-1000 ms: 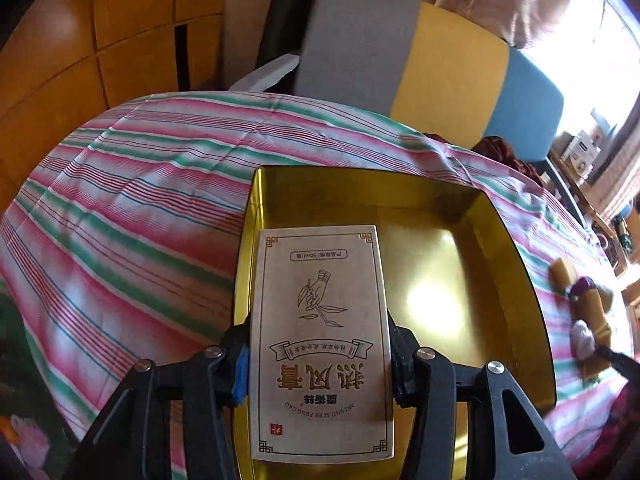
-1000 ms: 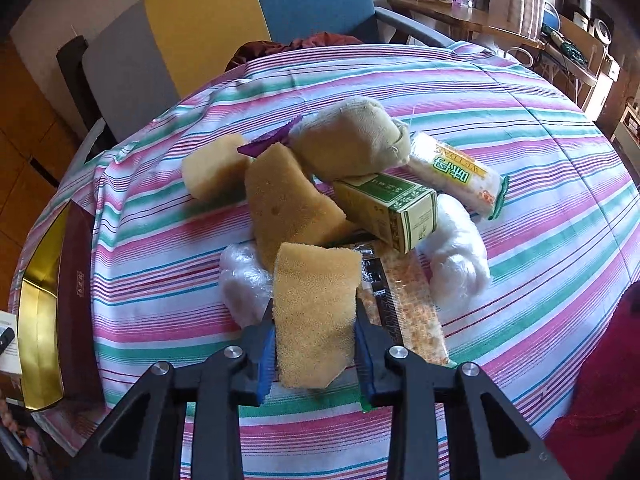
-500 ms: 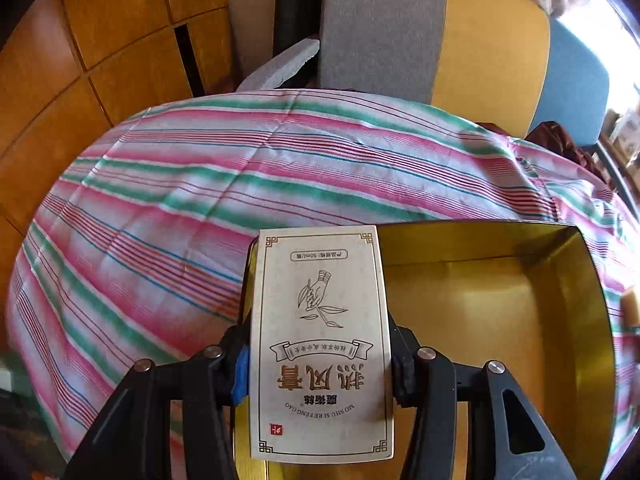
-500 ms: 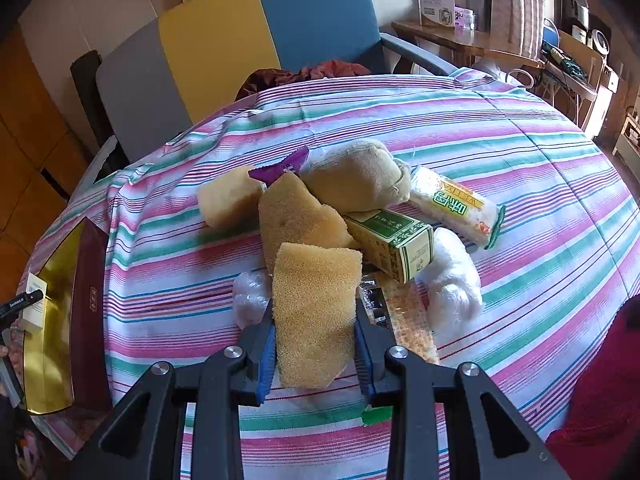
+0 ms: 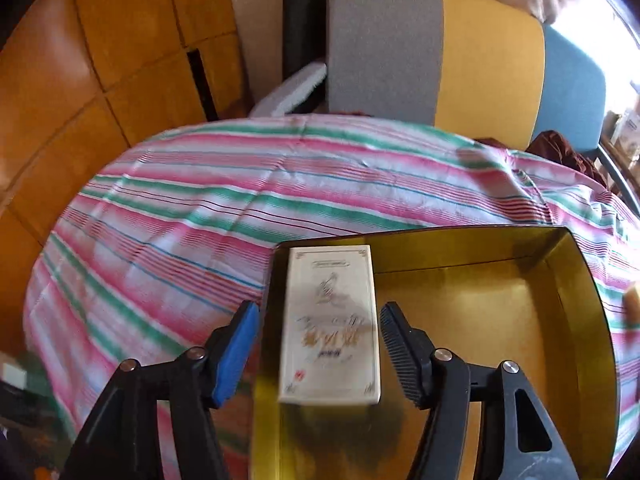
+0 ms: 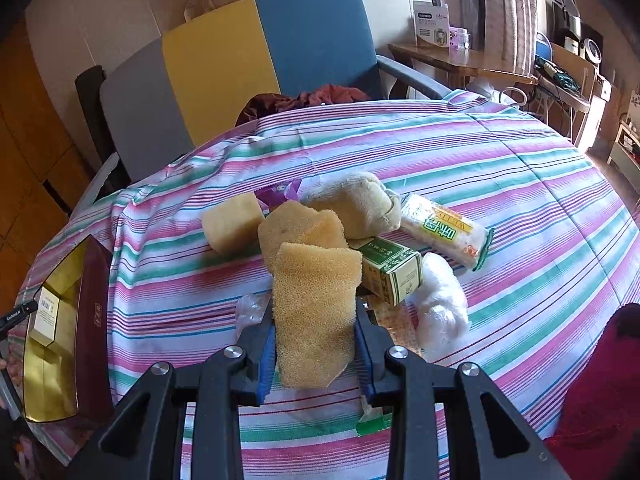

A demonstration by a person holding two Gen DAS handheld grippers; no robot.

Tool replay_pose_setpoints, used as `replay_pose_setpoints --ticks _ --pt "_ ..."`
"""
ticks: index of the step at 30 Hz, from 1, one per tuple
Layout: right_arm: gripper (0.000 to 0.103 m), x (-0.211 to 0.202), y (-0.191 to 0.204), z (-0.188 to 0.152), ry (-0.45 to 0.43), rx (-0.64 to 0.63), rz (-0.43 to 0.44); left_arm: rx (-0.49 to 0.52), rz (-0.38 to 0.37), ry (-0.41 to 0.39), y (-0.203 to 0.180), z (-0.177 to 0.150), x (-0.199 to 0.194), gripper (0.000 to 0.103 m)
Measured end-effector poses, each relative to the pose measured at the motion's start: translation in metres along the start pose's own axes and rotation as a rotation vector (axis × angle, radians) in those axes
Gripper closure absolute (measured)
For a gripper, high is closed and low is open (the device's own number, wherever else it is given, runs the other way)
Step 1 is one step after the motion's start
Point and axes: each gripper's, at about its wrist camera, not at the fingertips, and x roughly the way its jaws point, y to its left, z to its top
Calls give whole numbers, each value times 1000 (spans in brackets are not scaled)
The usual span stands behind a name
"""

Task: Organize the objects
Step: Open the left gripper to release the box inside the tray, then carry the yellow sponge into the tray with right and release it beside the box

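In the left wrist view a cream carton with printed characters [image 5: 330, 328] lies in the far left corner of a gold tray [image 5: 580, 280]. My left gripper [image 5: 319, 308] straddles the carton; its jaws are opening and both pads stand clear of the carton's sides. In the right wrist view my right gripper [image 6: 315, 332] is shut on a yellow sponge [image 6: 316, 304], held above the striped cloth in front of a pile. The same tray [image 6: 94, 312] sits at the far left, with the carton [image 6: 46, 312] inside it.
The pile holds a second sponge [image 6: 296, 224], a sponge block [image 6: 232, 224], a beige cloth bundle [image 6: 356, 208], a green box [image 6: 392, 268], a cracker packet [image 6: 444, 232] and a white bag [image 6: 440, 304]. A grey, yellow and blue chair [image 6: 224, 64] stands behind the round table.
The left jaws have spread and let go of the carton, which now rests in the tray's corner; the left view swung left. The right gripper keeps the sponge, its view tilted up a little.
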Motion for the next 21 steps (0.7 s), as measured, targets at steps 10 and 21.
replay_pose_setpoints --ticks 10,21 --pt "71 -23 46 -5 -28 -87 217 -20 -66 -80 18 -69 -72 27" --pt "71 -23 219 -33 109 -384 526 -81 -81 -103 40 -112 -104 12"
